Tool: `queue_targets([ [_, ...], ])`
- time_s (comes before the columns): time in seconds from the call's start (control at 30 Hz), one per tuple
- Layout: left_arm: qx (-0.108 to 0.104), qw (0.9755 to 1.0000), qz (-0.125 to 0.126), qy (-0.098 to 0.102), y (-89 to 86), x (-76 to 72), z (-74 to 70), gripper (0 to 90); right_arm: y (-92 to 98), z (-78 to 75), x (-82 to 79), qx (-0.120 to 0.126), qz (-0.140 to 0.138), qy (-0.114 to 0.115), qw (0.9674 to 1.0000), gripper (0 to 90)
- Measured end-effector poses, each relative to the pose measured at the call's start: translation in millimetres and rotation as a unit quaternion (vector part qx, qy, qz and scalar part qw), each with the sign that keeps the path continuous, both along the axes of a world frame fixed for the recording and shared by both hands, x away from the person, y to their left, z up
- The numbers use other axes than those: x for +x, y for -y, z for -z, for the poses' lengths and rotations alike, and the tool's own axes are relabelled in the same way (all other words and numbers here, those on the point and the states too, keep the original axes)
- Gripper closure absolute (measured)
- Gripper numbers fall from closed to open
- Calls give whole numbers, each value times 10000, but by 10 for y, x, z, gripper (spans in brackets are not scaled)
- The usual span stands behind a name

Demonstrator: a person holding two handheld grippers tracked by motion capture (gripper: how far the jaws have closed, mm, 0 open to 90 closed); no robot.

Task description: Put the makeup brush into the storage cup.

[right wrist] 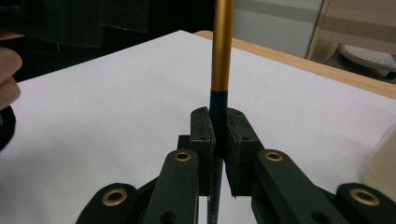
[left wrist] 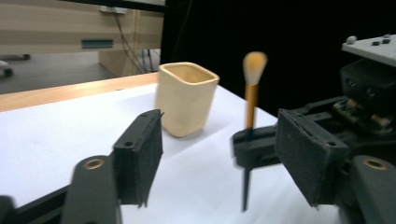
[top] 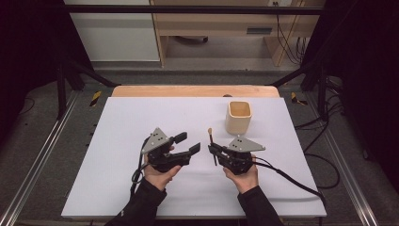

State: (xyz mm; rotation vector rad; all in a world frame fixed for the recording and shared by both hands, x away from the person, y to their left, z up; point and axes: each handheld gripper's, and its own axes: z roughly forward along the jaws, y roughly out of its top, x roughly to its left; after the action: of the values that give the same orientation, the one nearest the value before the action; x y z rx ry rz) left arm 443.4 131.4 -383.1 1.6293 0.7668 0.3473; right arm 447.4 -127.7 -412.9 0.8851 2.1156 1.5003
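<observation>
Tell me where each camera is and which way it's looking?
High view: sits above the person's side, looking forward and down on the white table; both forearms, the left gripper and right gripper show.
Left gripper view: rides the left gripper, looking between its open jaws toward the cup and the right gripper holding the brush.
Right gripper view: rides the right gripper, looking along its jaws shut on the brush; some fingers show at left.
All three share the brush and cup.
</observation>
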Motion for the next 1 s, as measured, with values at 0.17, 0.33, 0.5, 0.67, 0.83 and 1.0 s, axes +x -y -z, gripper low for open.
queue_targets([
  [0.17, 258, 9996, -94, -7, -223, 5, 23, 234, 28, -38, 17, 52, 62, 50, 10000, 831],
  [0.33, 582, 9981, -160, -78, -414, 14, 121, 182, 81, -106, 49, 160, 197, 160, 9995, 831],
  [0.5, 840, 9960, -254, -170, -549, 22, 240, 135, 146, -185, 93, 257, 342, 225, 9988, 831],
  [0.67, 985, 9942, -348, -257, -643, 38, 309, 120, 213, -261, 123, 343, 457, 328, 9978, 831],
  [0.83, 1012, 9934, -467, -279, -731, 41, 332, 112, 274, -325, 160, 439, 572, 386, 9967, 831],
  [1.0, 1057, 9923, -581, -299, -823, 43, 344, 107, 340, -385, 211, 539, 712, 406, 9952, 830],
])
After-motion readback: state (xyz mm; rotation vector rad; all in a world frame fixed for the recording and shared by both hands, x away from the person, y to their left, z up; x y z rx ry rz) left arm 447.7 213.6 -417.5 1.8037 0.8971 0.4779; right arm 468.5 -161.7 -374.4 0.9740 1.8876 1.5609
